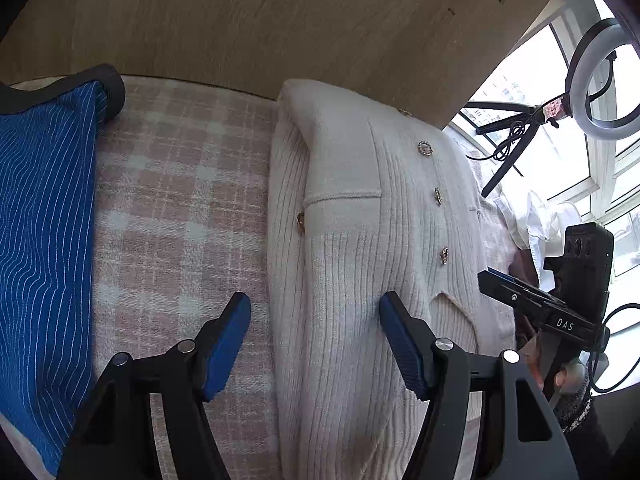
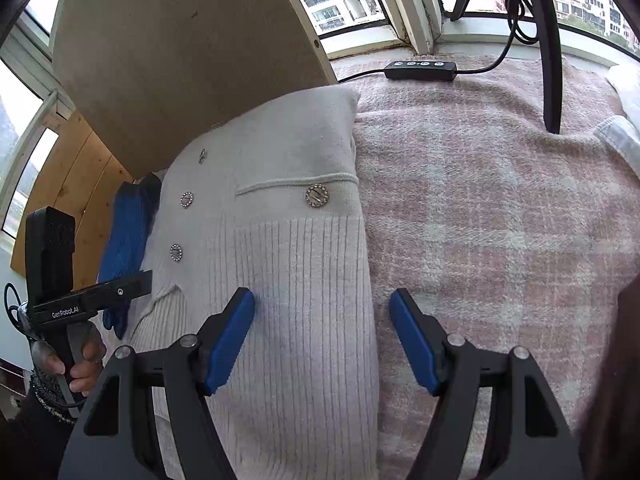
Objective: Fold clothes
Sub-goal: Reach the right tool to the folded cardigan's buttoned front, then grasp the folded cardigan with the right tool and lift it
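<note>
While both tools hang above the pink plaid blanket (image 1: 172, 208), the cream ribbed cardigan (image 1: 352, 240) lies folded lengthwise on it, its jewelled buttons (image 2: 317, 195) facing up and its top end near a tan board (image 1: 280, 20) that stands behind. The left hand-held gripper (image 1: 315, 340) has its blue pads (image 1: 226, 344) spread apart, straddling the cardigan's left folded edge, gripping nothing. The right hand-held gripper (image 2: 322, 340) is likewise spread wide over the cardigan's right edge, one pad above the knit and the other above the blanket. A blue pinstriped garment (image 1: 44, 220) lies on the blanket to the cardigan's left, apart from it. A black cable remote (image 2: 420, 69) rests at the blanket's far edge by the window
</note>
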The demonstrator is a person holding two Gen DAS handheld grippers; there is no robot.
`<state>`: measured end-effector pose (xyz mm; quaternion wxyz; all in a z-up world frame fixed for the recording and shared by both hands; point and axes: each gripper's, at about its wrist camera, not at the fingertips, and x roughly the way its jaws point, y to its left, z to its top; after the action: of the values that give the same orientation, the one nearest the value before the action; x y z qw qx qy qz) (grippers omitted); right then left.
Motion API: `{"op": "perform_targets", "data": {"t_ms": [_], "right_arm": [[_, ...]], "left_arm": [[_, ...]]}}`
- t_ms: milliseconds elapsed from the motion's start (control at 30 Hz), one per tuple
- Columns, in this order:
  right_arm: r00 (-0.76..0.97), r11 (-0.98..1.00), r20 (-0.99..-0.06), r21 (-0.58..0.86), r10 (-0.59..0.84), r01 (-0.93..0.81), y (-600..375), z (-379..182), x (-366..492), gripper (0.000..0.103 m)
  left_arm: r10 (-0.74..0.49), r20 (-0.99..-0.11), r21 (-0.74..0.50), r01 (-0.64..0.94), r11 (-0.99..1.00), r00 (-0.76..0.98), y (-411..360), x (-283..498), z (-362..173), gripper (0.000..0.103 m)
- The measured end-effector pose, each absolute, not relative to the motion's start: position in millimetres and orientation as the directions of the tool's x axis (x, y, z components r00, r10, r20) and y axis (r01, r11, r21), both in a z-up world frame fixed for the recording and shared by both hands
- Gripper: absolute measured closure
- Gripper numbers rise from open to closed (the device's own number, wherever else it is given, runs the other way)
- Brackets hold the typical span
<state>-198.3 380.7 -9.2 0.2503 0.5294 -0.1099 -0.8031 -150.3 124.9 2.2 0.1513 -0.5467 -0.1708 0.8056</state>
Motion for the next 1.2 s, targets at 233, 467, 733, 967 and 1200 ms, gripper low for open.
{"op": "perform_targets", "data": {"t_ms": [233,467,733,967,1200], "right_arm": [[-0.29,-0.828,-0.782,0.471,-0.552,0.306,376,-10,-195,0.037],[-0.328,-0.821,-0.753,0.521,-0.571,0.235,392,-9,-201,0.037],[-0.351,-0.896,-0.833,0.337,-0.427,0.289,376,-8,-189,0.041],[-0.332,-0.906,-0.859,0.292,-0.39,0.308,358,-8,-184,0.053],[-0.327,-0.907,-0.868,0.265,-0.372,0.327,352,-8,-185,0.054]], "left_arm": [[0.386,-0.85,-0.396,-0.049,-0.917,-0.359,131,-150,6,0.037],[0.435,-0.812,-0.461,-0.03,-0.887,-0.389,127,-146,16,0.047],[0.408,-0.824,-0.43,-0.034,-0.902,-0.394,137,-150,3,0.042],[0.395,-0.838,-0.392,-0.089,-0.916,-0.376,156,-152,5,0.054],[0.385,-0.84,-0.374,-0.107,-0.921,-0.382,169,-155,6,0.063]]}}
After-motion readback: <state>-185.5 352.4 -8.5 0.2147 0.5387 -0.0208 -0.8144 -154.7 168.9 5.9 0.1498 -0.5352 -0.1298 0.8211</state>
